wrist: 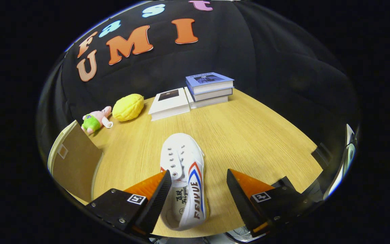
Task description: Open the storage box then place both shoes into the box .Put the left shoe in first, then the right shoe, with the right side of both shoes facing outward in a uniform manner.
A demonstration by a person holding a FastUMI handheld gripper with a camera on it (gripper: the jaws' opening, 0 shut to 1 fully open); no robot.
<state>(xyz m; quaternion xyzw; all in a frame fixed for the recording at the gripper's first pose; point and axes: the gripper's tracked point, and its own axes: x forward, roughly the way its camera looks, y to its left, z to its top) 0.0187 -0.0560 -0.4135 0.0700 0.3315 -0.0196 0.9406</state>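
White shoe with red and blue stripes, lying on the wooden table, toe pointing away, heel end down between the fingers and closer to the left one. Gripper spread wide, clasping nothing; left finger over or against the shoe's laced side, contact unclear, right finger well apart from it. Cardboard storage box just left of the fingers. Beyond the shoe: plush toy, yellow lemon-shaped thing, flat book, stack of books.

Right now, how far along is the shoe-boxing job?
Done: storage box looks opened, its flap raised beside the fingers. In hand: gripper open around the white shoe on the table, not yet clamped. Left: this shoe goes in; I can't tell whether another is already boxed.
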